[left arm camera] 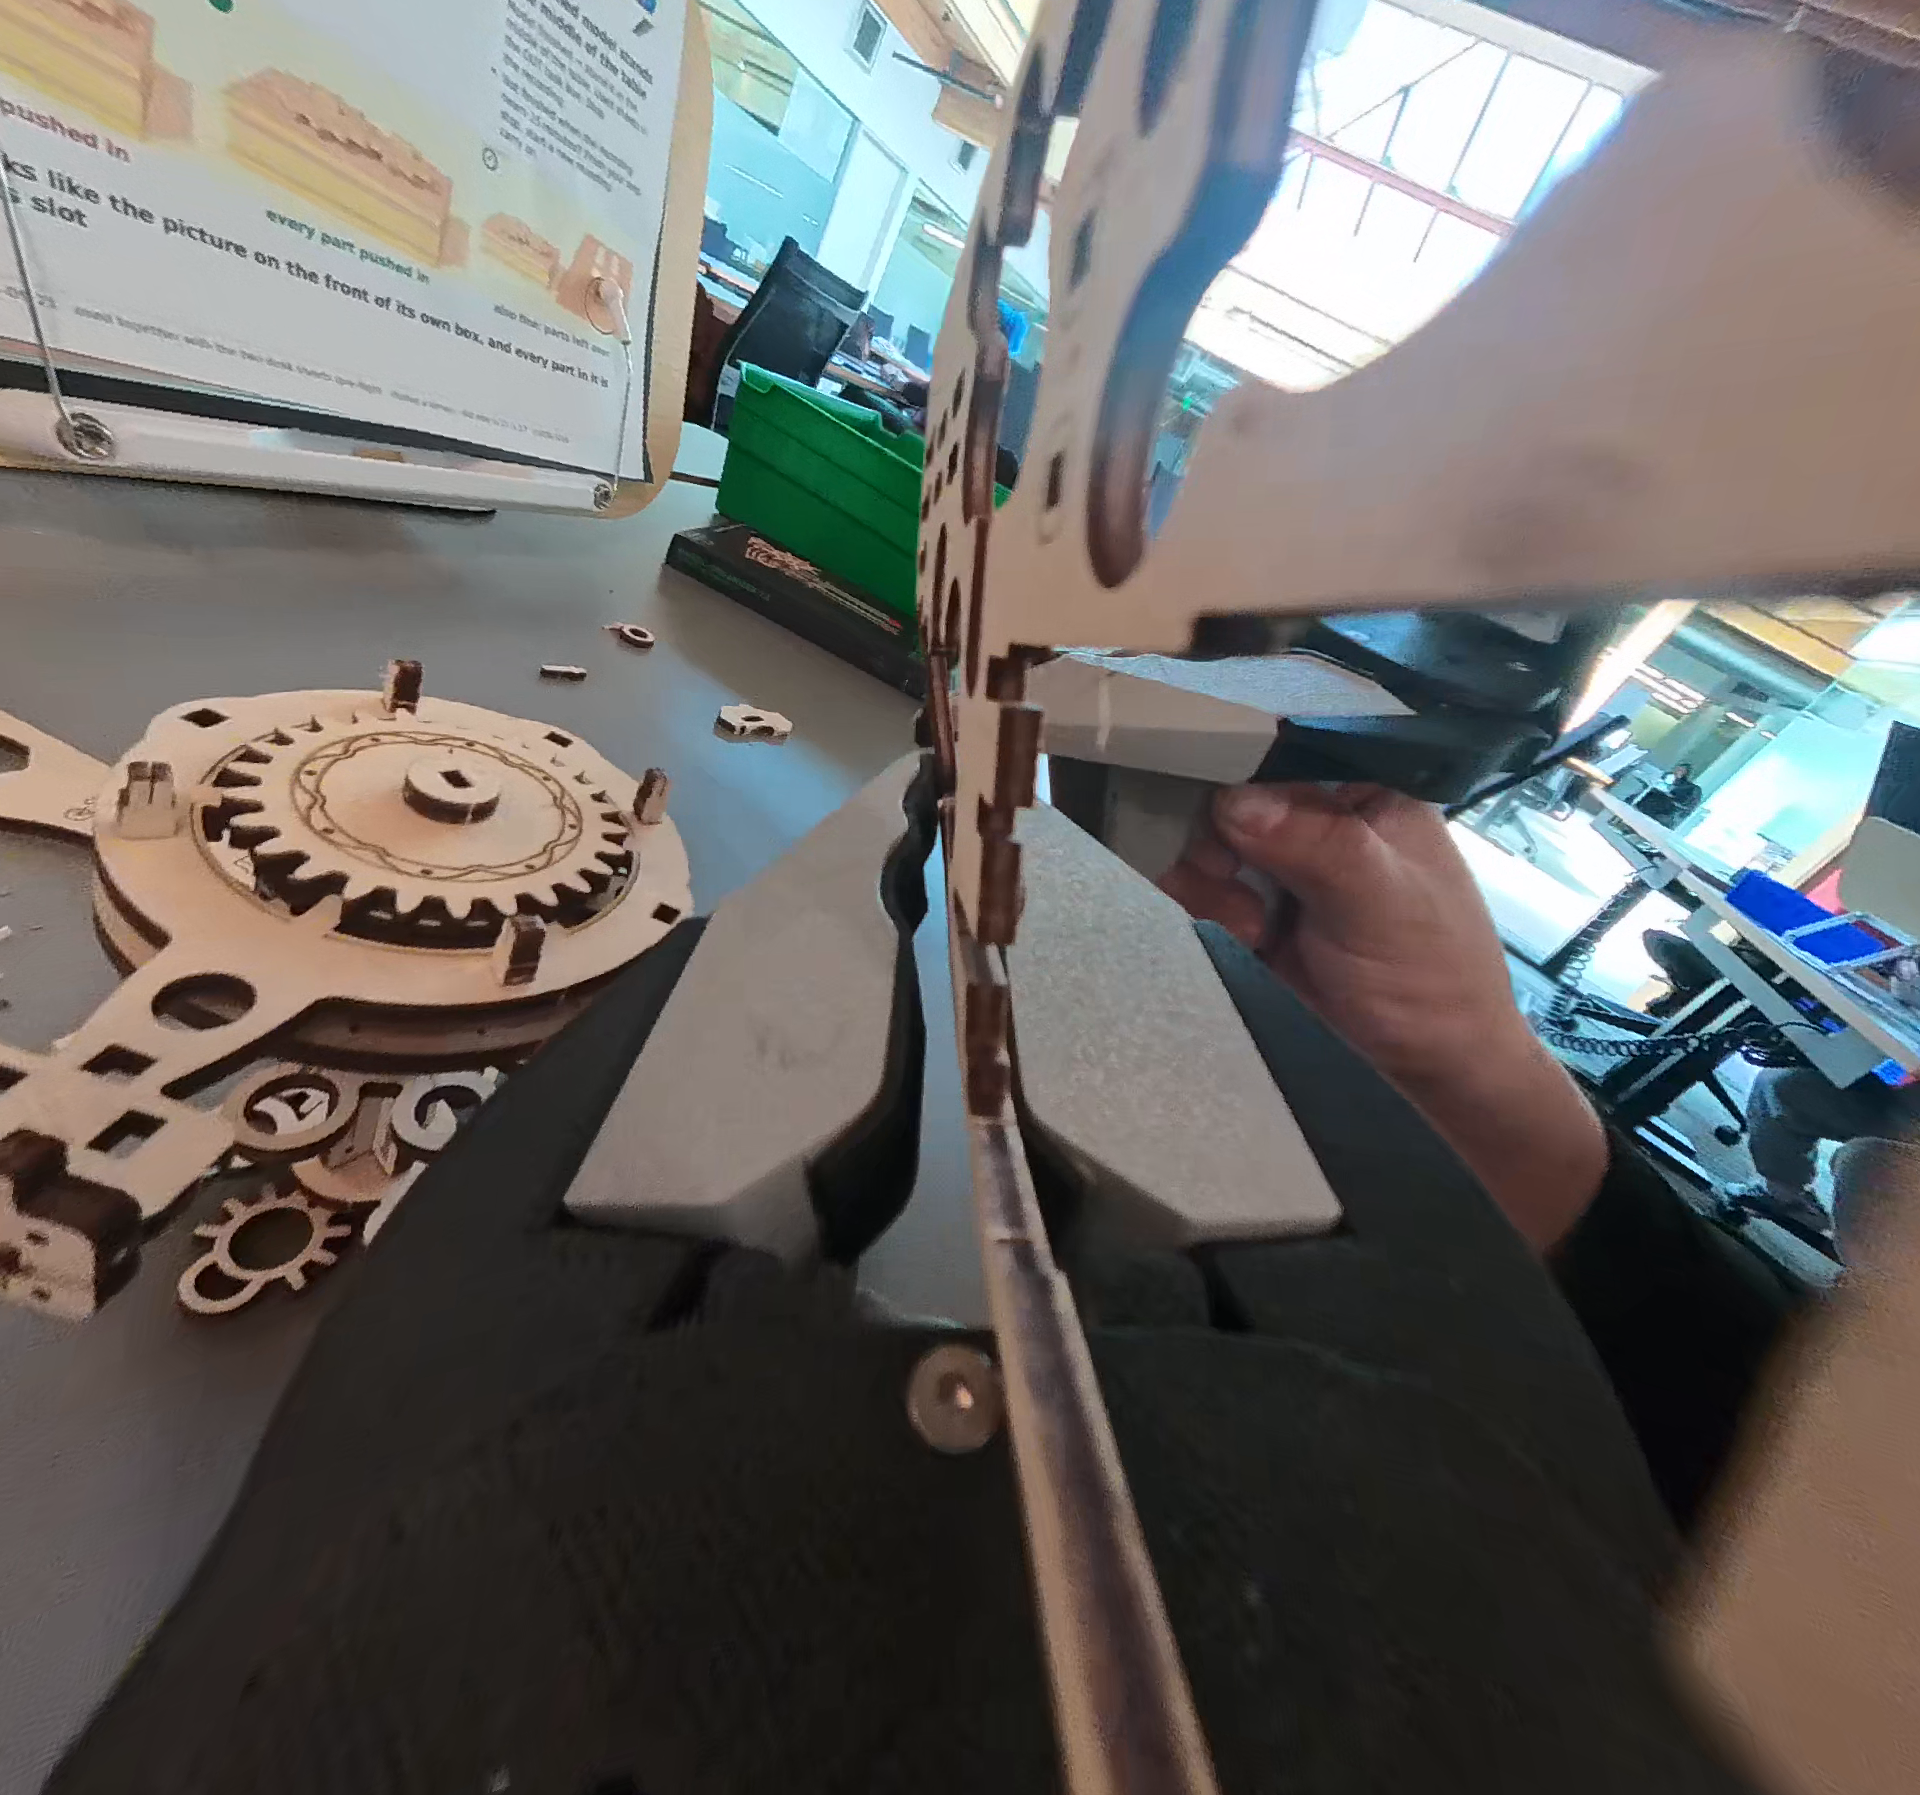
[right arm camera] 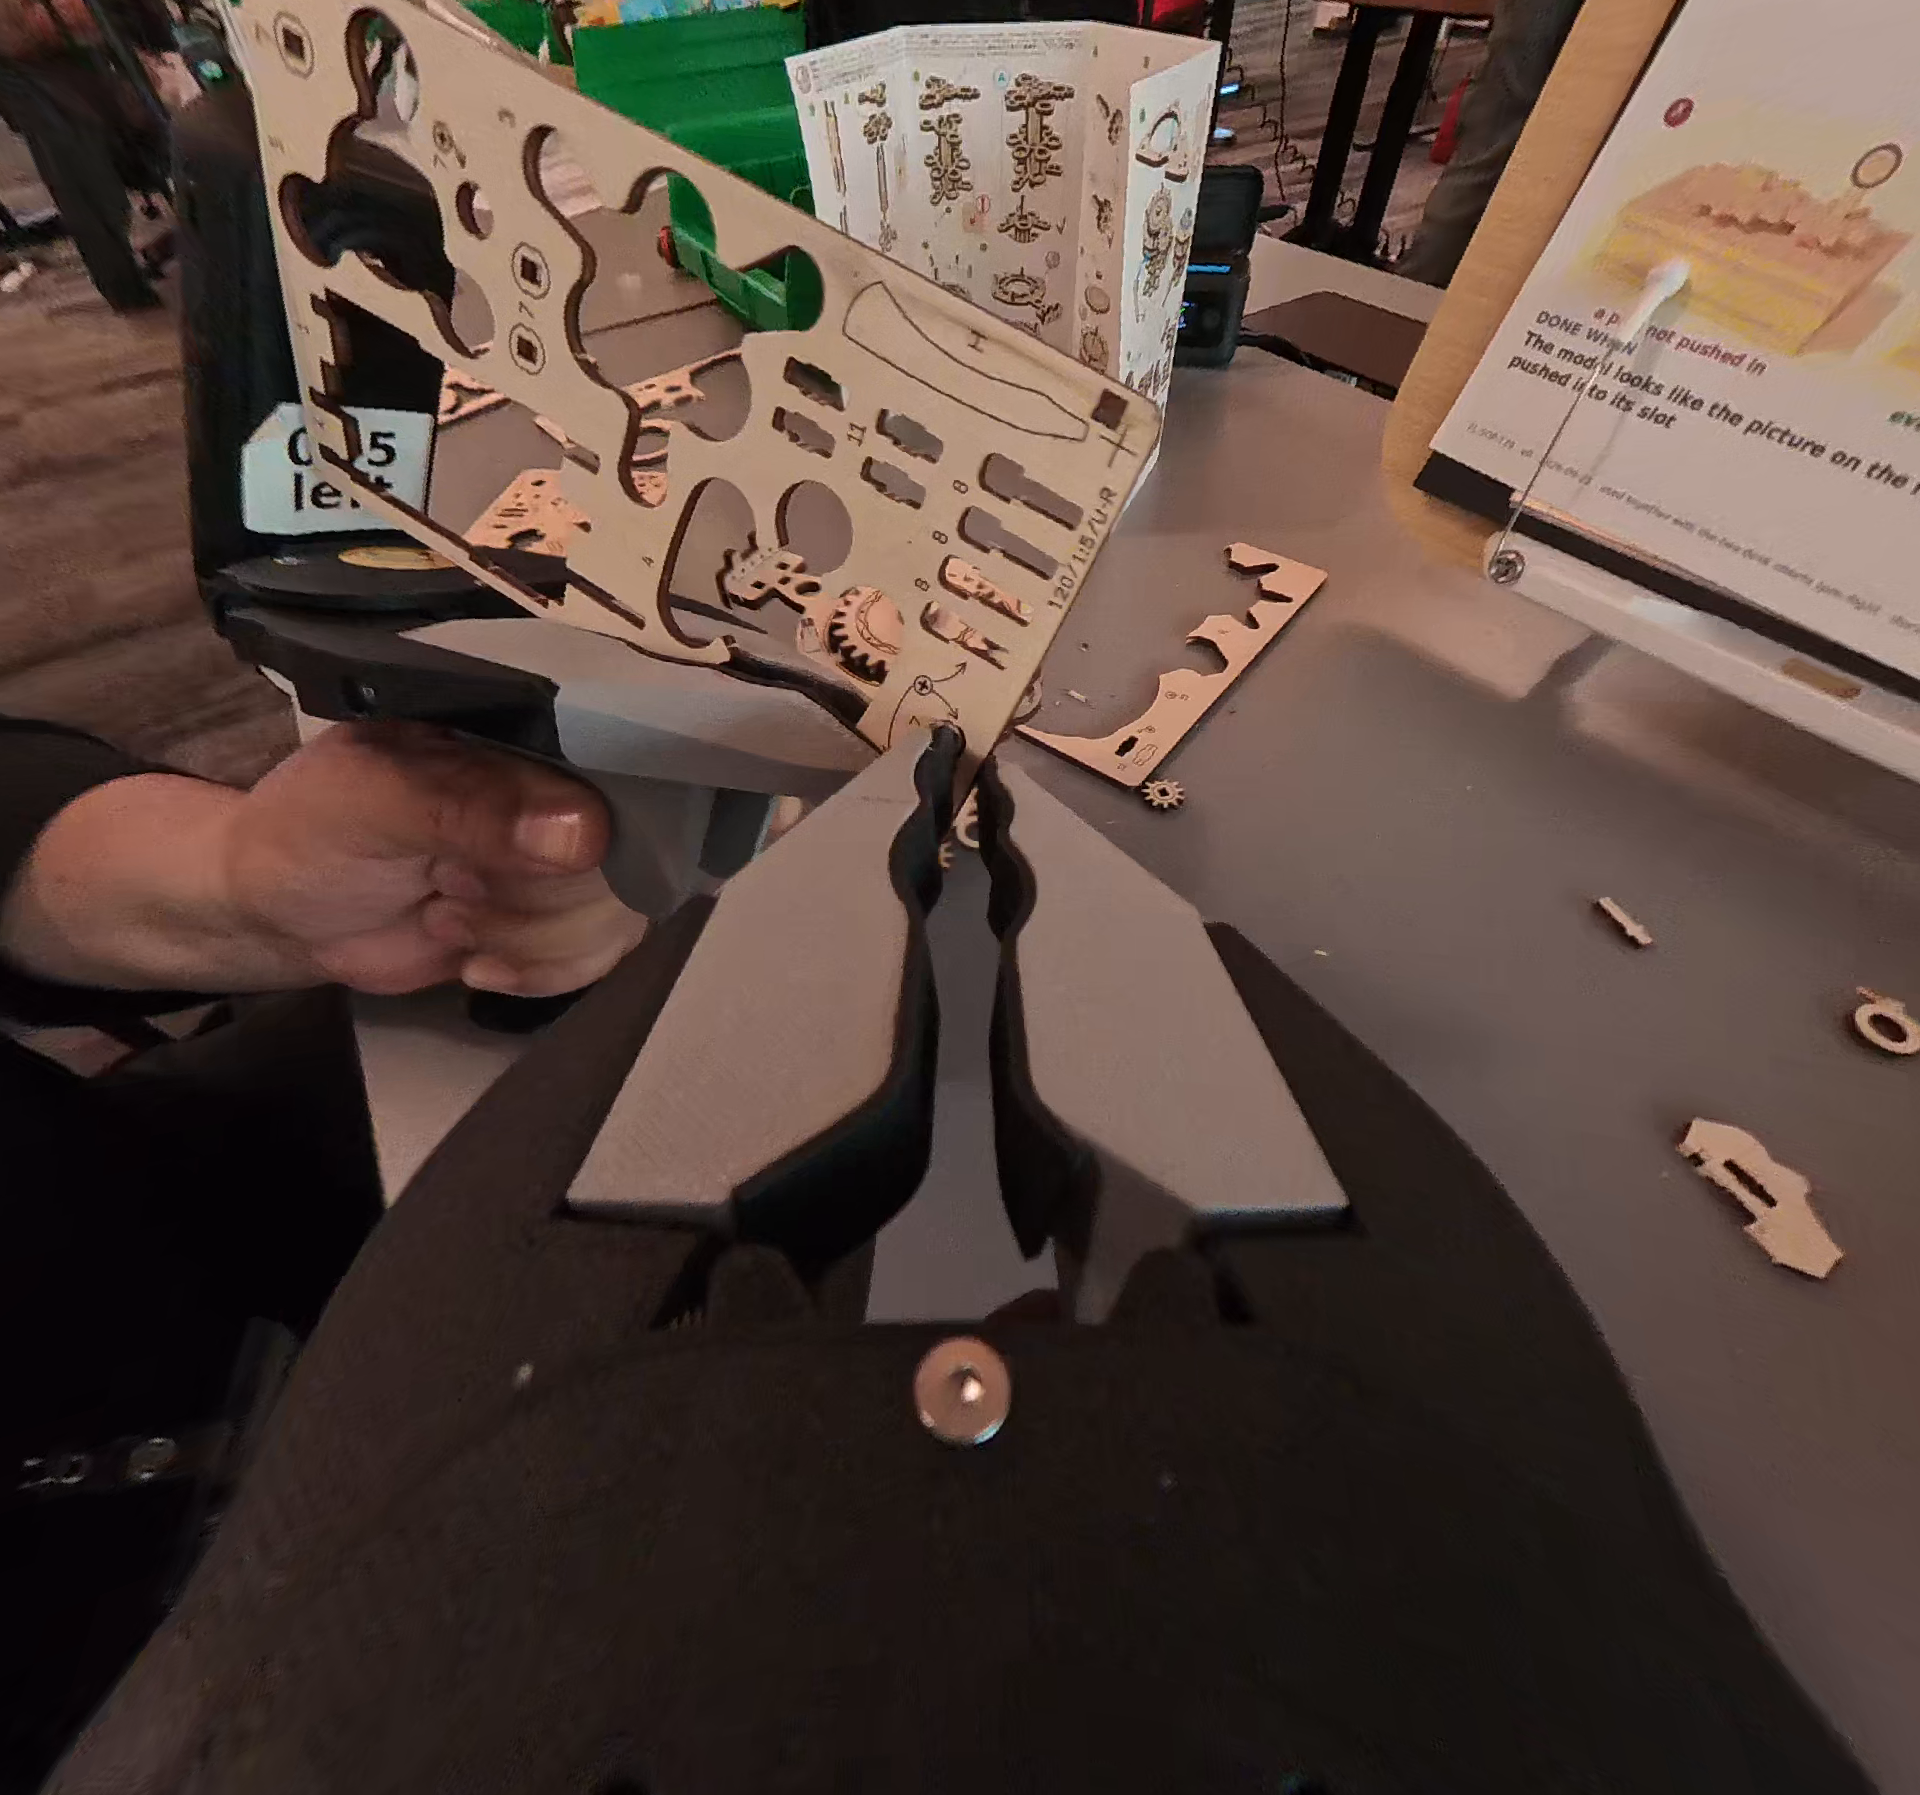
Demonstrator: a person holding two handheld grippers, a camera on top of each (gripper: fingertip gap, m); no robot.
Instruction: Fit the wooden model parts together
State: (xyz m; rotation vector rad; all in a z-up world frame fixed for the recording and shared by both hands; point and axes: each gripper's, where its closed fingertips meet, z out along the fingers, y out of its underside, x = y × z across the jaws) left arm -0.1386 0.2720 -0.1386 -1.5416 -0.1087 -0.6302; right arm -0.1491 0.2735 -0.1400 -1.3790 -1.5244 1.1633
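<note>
A thin wooden parts sheet (right arm camera: 956, 374) with many cut-out holes is held up over the grey table (right arm camera: 1455, 810). My left gripper (left arm camera: 971, 810) is shut on its lower edge; in the left wrist view the sheet (left arm camera: 1351, 457) shows edge-on between the fingers. My right gripper (right arm camera: 961, 758) is shut on the sheet's lower corner. It also shows in the left wrist view (left arm camera: 1143, 717), with a hand on it. A partly built wooden gear assembly (left arm camera: 384, 841) lies on the table to the left, apart from both grippers.
Loose wooden pieces (right arm camera: 1756, 1205) and a used sheet strip (right arm camera: 1195, 665) lie on the table. A folded instruction booklet (right arm camera: 997, 187) and green bins (right arm camera: 707, 83) stand behind. An instruction board (right arm camera: 1714, 291) stands at the right, also in the left wrist view (left arm camera: 312, 135). The grippers are tip to tip, or close to it.
</note>
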